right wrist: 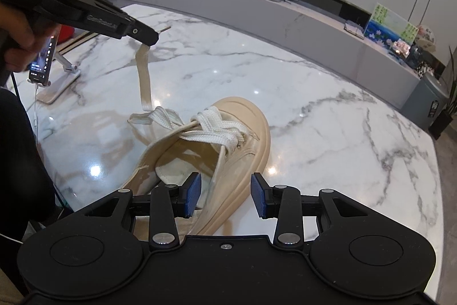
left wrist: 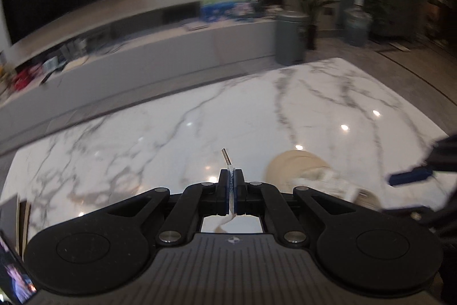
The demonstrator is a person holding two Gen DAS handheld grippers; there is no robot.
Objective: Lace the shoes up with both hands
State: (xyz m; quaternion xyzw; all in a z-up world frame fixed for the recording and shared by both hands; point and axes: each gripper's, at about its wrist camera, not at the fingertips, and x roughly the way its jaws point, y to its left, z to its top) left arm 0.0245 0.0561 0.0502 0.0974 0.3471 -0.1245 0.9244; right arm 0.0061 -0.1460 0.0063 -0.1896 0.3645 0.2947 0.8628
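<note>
The left gripper (left wrist: 232, 176) pinches the white shoelace (right wrist: 143, 76) near its aglet (left wrist: 225, 157), at ten o'clock above the beige sneaker (right wrist: 245, 139) on the marble table (right wrist: 328, 105). The right gripper (right wrist: 225, 197) stands half-open, empty, beside the sneaker's side. Advice: draw the lace taut, steadily, without jerking.

A: What colour is the shoe (right wrist: 234, 150)?
B: Beige all over, sole as well, with a white lace (right wrist: 212, 123) crisscrossed on top. The loose lace end (right wrist: 143, 76) shades to tan.
A: The table (right wrist: 328, 116)?
B: White marble, grey veins running through it.
A: And the grippers?
B: Both black. The right gripper (right wrist: 225, 197) has blue pads (right wrist: 192, 192); the left gripper (left wrist: 232, 186) shows a blue strip between its pads, with the white lace and its grey metallic tip (left wrist: 225, 157)
A: Anything else?
B: A phone (right wrist: 42, 62) on a white stand (right wrist: 61, 85)
</note>
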